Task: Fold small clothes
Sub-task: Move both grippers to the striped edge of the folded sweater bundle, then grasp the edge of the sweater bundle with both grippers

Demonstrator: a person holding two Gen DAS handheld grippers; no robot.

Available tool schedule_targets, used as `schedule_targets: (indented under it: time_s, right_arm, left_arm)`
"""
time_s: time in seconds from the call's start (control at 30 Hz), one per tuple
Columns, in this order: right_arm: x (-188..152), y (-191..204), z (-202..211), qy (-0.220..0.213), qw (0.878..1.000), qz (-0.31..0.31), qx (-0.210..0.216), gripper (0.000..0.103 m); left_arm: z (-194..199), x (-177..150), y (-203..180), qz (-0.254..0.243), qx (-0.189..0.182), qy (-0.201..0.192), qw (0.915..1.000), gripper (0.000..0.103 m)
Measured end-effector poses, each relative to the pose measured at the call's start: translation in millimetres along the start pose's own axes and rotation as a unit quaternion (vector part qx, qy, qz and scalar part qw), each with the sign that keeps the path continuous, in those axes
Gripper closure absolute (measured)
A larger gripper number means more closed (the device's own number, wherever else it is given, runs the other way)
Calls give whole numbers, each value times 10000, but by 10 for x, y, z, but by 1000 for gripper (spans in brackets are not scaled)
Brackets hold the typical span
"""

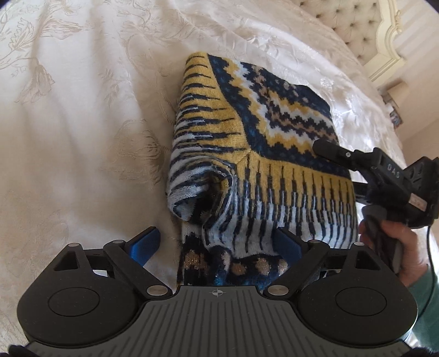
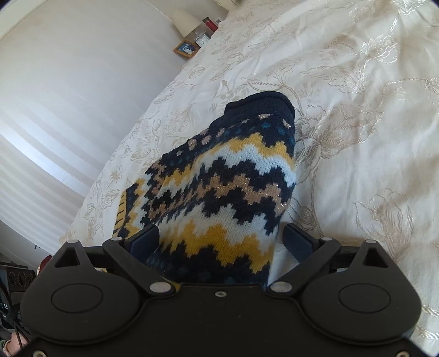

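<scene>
Straddling the near hem of the navy, yellow and white zigzag-knit sweater, left gripper has its jaws spread, fabric between them, not pinched. Right gripper, jaws likewise spread, brackets the sweater's right edge; likely positioned for a fold. Sweater lies part-folded on the cream floral-embroidered bedspread; beyond it, the tufted headboard.

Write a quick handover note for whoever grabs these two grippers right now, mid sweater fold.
Left gripper: open, fingers either side of the sweater's near edge, not clamped.
Right gripper: open, straddling the sweater's right side; its tip shows over the knit in the left view.
Sweater: lying on the white bedspread, already folded into a compact bundle, one sleeve flap bulging loose at the front left.
Left to do: tuck or flatten that flap, likely one more fold, then release.
</scene>
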State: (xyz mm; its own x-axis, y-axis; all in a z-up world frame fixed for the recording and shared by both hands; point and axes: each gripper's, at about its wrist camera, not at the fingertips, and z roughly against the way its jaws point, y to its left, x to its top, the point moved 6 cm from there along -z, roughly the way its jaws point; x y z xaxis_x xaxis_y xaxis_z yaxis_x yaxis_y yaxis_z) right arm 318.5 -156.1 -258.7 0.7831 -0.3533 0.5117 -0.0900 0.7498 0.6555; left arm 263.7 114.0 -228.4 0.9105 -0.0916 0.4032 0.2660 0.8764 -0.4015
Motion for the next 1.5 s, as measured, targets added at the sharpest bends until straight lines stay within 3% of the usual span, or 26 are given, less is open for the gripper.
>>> schedule_targets:
  time_s: [0.13, 0.33, 0.63, 0.77, 0.8, 0.83, 0.9, 0.97, 1.07, 1.3, 1.5]
  right_arm:
    - [-12, -15, 4, -38, 9996, 198, 179, 5]
    - [58, -57, -27, -258, 9984, 224, 445, 5]
    - [66, -61, -17, -464, 9955, 431, 709, 3]
    - [13, -63, 22, -529, 9939, 596, 763, 12]
    - [5, -73, 28, -540, 9941, 612, 717, 25]
    - [-5, -85, 25, -543, 9944, 596, 685, 34]
    - [-18, -86, 29, -572, 9946, 493, 718, 42]
    - [-29, -57, 47, -627, 9950, 381, 673, 46]
    - [-26, -4, 109, -747, 9952, 84, 626, 52]
    - [-97, 243, 458, -1055, 9931, -132, 503, 57]
    - [-336, 506, 1007, -1116, 9933, -13, 295, 58]
  left_arm:
    - [-110, 27, -48, -123, -40, -94, 9999, 1]
    - [-238, 126, -200, -405, -404, -331, 9978, 1]
    - [-198, 91, -190, -379, -868, -297, 9951, 4]
    - [-169, 48, -192, -487, -925, -317, 9940, 9]
    - [-177, 46, -200, -492, -924, -320, 9940, 11]
    - [-184, 44, -200, -458, -893, -343, 9944, 15]
    - [-190, 48, -199, -382, -865, -387, 9948, 25]
    - [-188, 77, -198, -230, -972, -406, 9942, 46]
    - [-158, 100, -142, 197, -1217, -411, 9915, 58]
    - [14, 22, -229, 246, -1398, -647, 9878, 63]
    - [317, -340, -529, 42, -1713, -556, 9836, 63]
